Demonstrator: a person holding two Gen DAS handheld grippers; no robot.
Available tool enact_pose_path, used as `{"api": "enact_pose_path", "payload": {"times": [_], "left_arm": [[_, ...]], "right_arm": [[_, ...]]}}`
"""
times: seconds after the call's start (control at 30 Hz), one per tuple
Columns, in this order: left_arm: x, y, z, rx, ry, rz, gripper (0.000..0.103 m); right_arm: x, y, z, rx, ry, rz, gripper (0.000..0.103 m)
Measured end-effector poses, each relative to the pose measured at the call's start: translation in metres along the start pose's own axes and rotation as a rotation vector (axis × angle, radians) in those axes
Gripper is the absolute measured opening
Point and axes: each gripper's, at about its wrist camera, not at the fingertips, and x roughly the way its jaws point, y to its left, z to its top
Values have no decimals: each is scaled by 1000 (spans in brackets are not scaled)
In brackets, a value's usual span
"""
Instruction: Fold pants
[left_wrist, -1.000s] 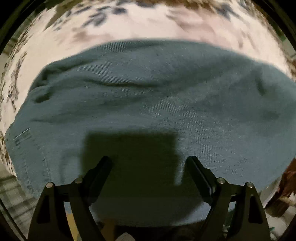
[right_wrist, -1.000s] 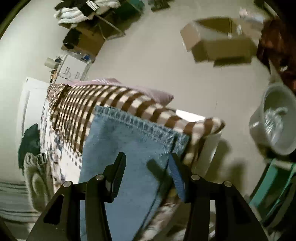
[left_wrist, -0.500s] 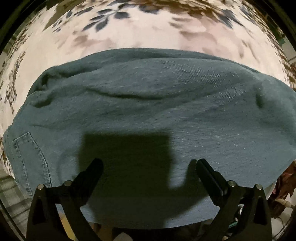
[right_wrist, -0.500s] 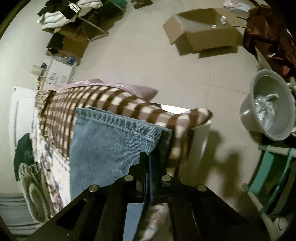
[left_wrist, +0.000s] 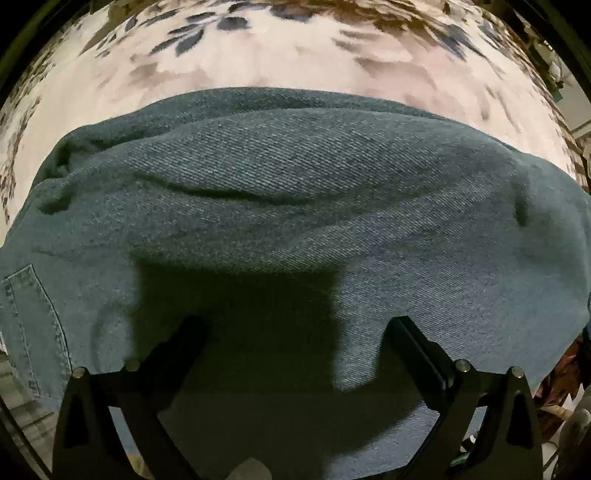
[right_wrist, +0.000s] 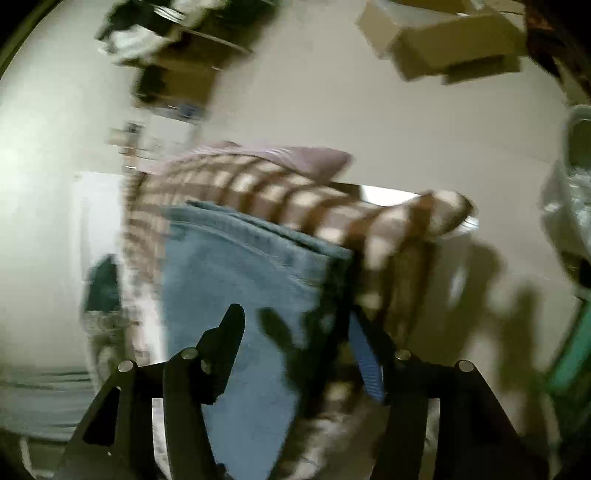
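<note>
The left gripper (left_wrist: 295, 328) has its jaws spread wide, with nothing between them, poised over the pants (left_wrist: 295, 206) and casting a square shadow on the denim. The pants lie in a thick folded bundle across the near edge of a floral bedspread (left_wrist: 295, 62), a stitched pocket (left_wrist: 29, 314) at the bundle's left end.

The right gripper (right_wrist: 295, 328) also has its jaws apart, and the view is blurred. Between them shows the hemmed end of the pants (right_wrist: 236, 280), which lies over a brown checked blanket (right_wrist: 288, 188) at the bed's corner. Beyond, on the floor, sit a cardboard box (right_wrist: 450, 40) and a grey bin (right_wrist: 576, 155).
</note>
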Motion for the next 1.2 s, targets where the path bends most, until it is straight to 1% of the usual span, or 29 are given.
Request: {"api": "enact_pose_path", "payload": {"times": [0.1, 0.13, 0.2, 0.3, 0.33, 0.4, 0.47, 0.5, 0.57, 0.6, 0.63, 0.73, 0.77, 0.8, 0.83, 0.87, 0.93, 0.97, 1.03, 1.1, 1.2], "left_arm": [[0, -1, -12, -2, -7, 0, 103], [1, 0, -11, -5, -8, 0, 103], [-6, -1, -38, -15, -11, 0, 103], [-10, 4, -36, -33, -14, 3, 103], [-10, 5, -35, -39, -17, 5, 103], [-16, -2, -26, -52, -22, 8, 103], [-16, -1, -23, -66, -28, 11, 103], [-15, 0, -22, -70, -30, 13, 103], [-14, 2, -21, -75, -35, 13, 103], [-16, -3, -24, -78, -37, 13, 103], [-16, -3, -23, -81, -39, 13, 103], [-19, 1, -28, -86, -51, 13, 103], [-20, 1, -28, -88, -55, 14, 103], [-19, 4, -30, -89, -60, 13, 103], [-18, 5, -31, -91, -62, 14, 103], [-18, 5, -31, -89, -63, 15, 103], [-23, 3, -34, -86, -52, 13, 103], [-25, 4, -38, -85, -47, 14, 103], [-30, 1, -35, -77, -30, 16, 103], [-42, -4, -28, -83, -32, 15, 103], [-61, 0, -28, -88, -65, 4, 103]], "right_arm": [[8, -1, 0, -23, 28, 32, 51], [14, -4, 2, -20, 35, 41, 51], [20, -5, 7, -11, 35, 95, 53], [26, 3, 18, -20, 62, 226, 52], [32, 8, 21, -42, 82, 243, 52], [46, 15, 23, -84, 101, 207, 53], [62, 19, 24, -104, 119, 199, 54], [64, 22, 25, -115, 117, 212, 56], [69, 32, 28, -123, 144, 282, 56], [71, 34, 30, -115, 147, 338, 57], [73, 34, 30, -108, 149, 352, 57], [84, 27, 31, -83, 127, 344, 54], [84, 28, 31, -91, 120, 344, 54], [85, 34, 31, -114, 121, 323, 55], [85, 37, 30, -125, 120, 304, 52], [85, 40, 30, -127, 113, 275, 47], [85, 45, 30, -119, 87, 174, 7], [83, 48, 29, -114, 74, 137, 6], [77, 53, 27, -116, 55, 104, 6], [65, 73, 22, -144, 32, 90, 6], [47, 108, 10, -193, 15, 88, 5]]}}
